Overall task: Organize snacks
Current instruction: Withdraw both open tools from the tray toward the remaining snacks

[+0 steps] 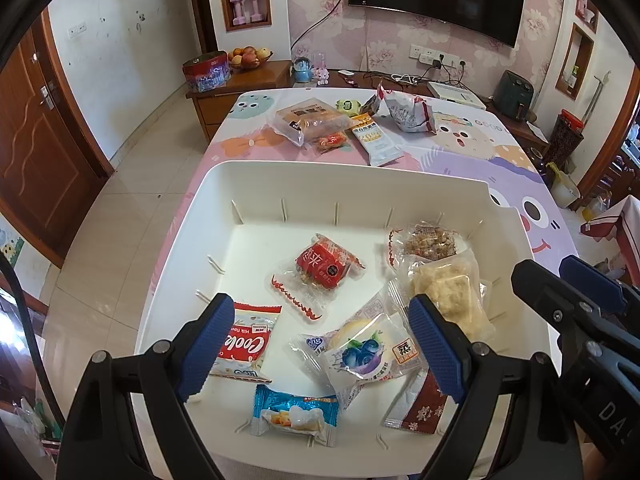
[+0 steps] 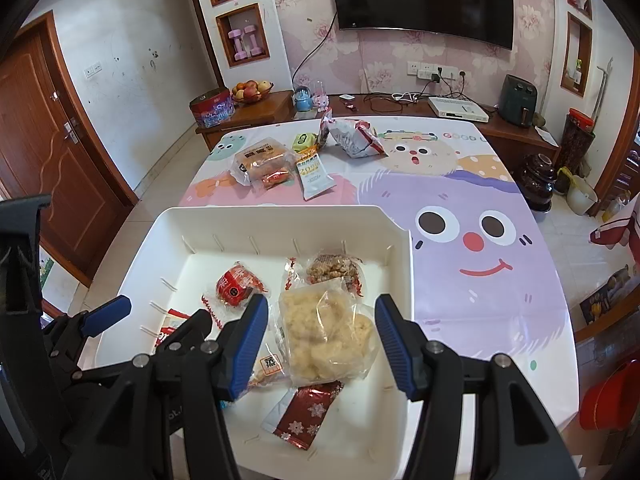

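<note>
A white bin (image 1: 344, 184) (image 2: 260, 216) on the table holds several wrapped snacks: a red cake (image 1: 326, 266), a blueberry bun (image 1: 370, 354), a Coole packet (image 1: 244, 340), a blue packet (image 1: 296, 416), a pale rice cake (image 2: 326, 330), a nut bar (image 2: 332, 268), a red snowflake packet (image 2: 308, 412). My left gripper (image 1: 320, 352) is open and empty above the bin. My right gripper (image 2: 322, 344) is open over the rice cake, holding nothing. More snacks lie beyond the bin: a bread pack (image 1: 310, 120) (image 2: 262, 160), a white sachet (image 1: 378, 140), a crumpled bag (image 2: 354, 132).
The table has a cartoon cloth (image 2: 472, 240) and a left edge dropping to tiled floor. A wooden sideboard (image 1: 244, 84) with a tin and fruit bowl stands behind. A TV (image 2: 424, 0) hangs on the wall. A dark jar (image 2: 538, 180) stands right of the table.
</note>
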Tool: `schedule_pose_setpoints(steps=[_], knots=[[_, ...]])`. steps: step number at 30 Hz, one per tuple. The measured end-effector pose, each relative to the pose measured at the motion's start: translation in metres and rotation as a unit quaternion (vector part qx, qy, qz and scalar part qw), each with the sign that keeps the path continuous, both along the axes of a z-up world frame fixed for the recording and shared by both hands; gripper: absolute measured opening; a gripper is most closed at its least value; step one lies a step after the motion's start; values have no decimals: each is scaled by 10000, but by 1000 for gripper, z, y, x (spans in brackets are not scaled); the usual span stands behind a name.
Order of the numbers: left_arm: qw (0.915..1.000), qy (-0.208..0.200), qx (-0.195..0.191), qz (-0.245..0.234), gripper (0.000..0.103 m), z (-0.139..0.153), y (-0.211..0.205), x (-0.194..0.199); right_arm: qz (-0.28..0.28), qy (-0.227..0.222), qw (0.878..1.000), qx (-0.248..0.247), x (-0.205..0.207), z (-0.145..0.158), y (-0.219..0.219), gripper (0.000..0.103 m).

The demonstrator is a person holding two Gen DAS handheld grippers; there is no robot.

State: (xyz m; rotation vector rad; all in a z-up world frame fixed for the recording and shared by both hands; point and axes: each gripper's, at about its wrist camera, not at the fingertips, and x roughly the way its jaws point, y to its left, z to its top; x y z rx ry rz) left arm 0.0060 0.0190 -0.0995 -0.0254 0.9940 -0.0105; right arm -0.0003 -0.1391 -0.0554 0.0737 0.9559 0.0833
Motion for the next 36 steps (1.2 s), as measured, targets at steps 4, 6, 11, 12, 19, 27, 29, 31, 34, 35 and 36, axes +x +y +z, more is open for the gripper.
schedule_pose_setpoints(steps=[4, 6, 11, 12, 19, 27, 29, 31, 34, 35, 36], knots=[[10000, -3, 0, 0, 88, 0, 0, 0, 5, -2, 10000, -1, 0, 0, 0, 56], [10000, -3, 0, -3, 88, 0, 0, 0, 2, 5, 10000, 0, 0, 0, 0, 56], [10000, -1, 2, -3, 88, 0, -1, 0, -2, 2, 10000, 6, 1, -1, -1, 56], [10000, -2, 5, -2, 88, 0, -1, 0, -2, 1, 10000, 6, 1, -1, -1, 56], [10000, -11, 71, -14, 88, 1, 0, 2, -16, 17, 10000, 17, 3, -2, -2, 56], [10000, 7, -12, -70, 88, 21, 8, 29, -48, -80, 9999, 117, 11, 9, -6, 56], [10000, -20, -33, -81, 88, 29, 7, 38, -63, -113, 9998, 139, 19, 16, -11, 56], [9999, -47, -53, -116, 88, 39, 7, 50, -32, -142, 9998, 164, 32, 24, -19, 56], [9997, -95, -28, -227, 88, 59, 4, 70, 45, -142, 9996, 244, 51, 39, -28, 56], [9995, -112, 6, -282, 88, 67, 3, 80, 91, -149, 9995, 244, 59, 45, -31, 56], [9994, -127, 22, -323, 88, 74, 2, 87, 185, -159, 9995, 200, 69, 54, -32, 56]])
